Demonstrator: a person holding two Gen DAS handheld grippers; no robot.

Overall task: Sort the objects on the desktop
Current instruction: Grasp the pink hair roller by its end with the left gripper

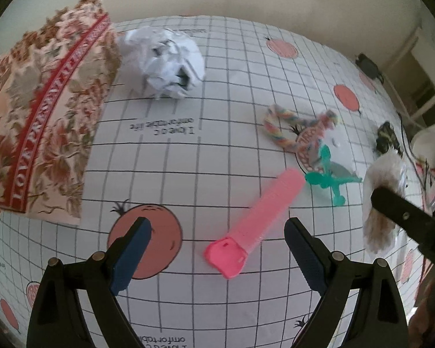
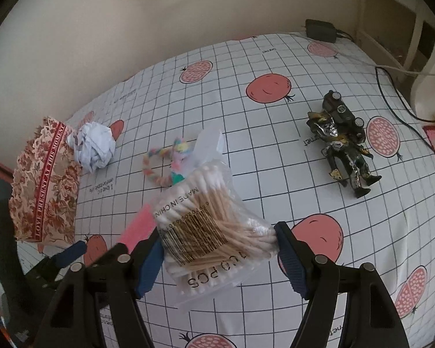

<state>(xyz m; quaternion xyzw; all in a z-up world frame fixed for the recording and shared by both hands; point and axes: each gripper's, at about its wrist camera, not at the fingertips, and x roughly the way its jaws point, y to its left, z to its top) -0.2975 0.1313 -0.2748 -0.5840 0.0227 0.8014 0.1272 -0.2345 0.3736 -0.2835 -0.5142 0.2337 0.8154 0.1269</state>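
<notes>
— 2 tools in view; what is each one doing?

— My right tool (image 2: 217, 233) is clamped on the bag of cotton swabs (image 2: 211, 232). Both blue pads press the clear plastic, 1 on each side, and the bag hangs between them above the bench (image 2: 246, 150) with its barcode facing the camera.

— And the left?

— My left tool (image 1: 217, 223) stands wide, with nothing between the pads. It points steeply down at the checked cloth, and the pink plastic piece (image 1: 261, 217) lies on the bench below the gap. Its broad end is nearest me and the long part runs up and to the right. Neither finger touches it.

— What else lies on the bench?

— At the left edge stands the floral paper bag (image 1: 40, 121), and the crumpled paper ball (image 1: 168, 63) sits just beside its far corner. Past the pink piece are the coloured rope loop (image 1: 287, 127) and the teal plastic figure (image 1: 327, 177), close together, the teal one almost at the pink tip. From the right wrist I see the dark toy robot (image 2: 343, 145) lying on its back, well apart from the rest. A black adapter (image 2: 320, 30) sits at the far edge by the wall.

— Do the 2 tools touch?

— No, they are side by side, near each other.
</notes>
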